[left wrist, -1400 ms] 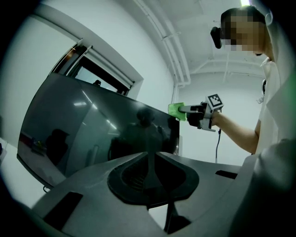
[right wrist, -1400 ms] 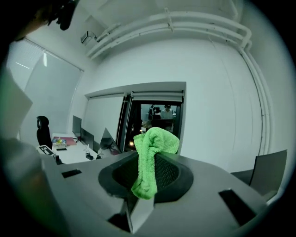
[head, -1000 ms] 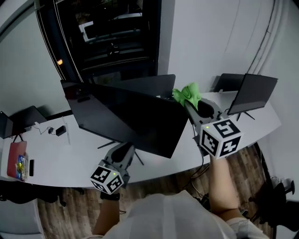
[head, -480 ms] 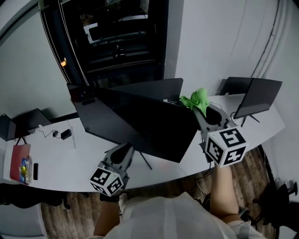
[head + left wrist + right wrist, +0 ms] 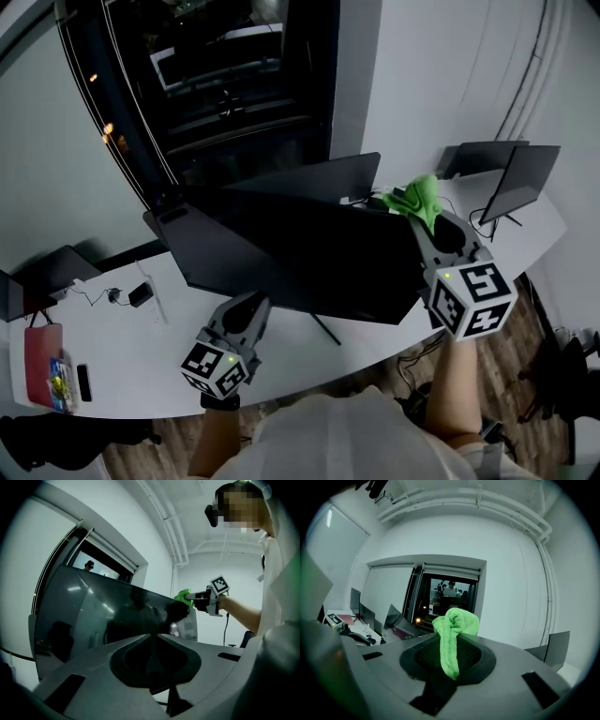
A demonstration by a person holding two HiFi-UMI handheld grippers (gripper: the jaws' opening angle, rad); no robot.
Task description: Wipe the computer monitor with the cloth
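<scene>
A large black monitor (image 5: 300, 253) stands on the curved white desk (image 5: 122, 347), its dark screen filling the left gripper view (image 5: 93, 616). My right gripper (image 5: 427, 214) is shut on a bright green cloth (image 5: 417, 199) and holds it at the monitor's upper right corner. In the right gripper view the cloth (image 5: 454, 630) bunches out of the shut right gripper (image 5: 450, 641). My left gripper (image 5: 251, 309) is low at the monitor's bottom edge, jaws shut with nothing between them (image 5: 152, 634). From there the cloth (image 5: 183, 596) shows at the screen's far top edge.
A second dark monitor (image 5: 319, 178) stands behind the first and a third (image 5: 525, 178) at the desk's right end. A dark glass doorway (image 5: 216, 84) lies beyond. On the desk's left lie a power adapter (image 5: 141, 293), a phone (image 5: 84, 382) and a red book (image 5: 37, 352).
The head view has swung, shifting everything in frame. The right gripper with the cloth stays by the monitor's upper right corner, drifting rightward. The left gripper has hardly moved.
</scene>
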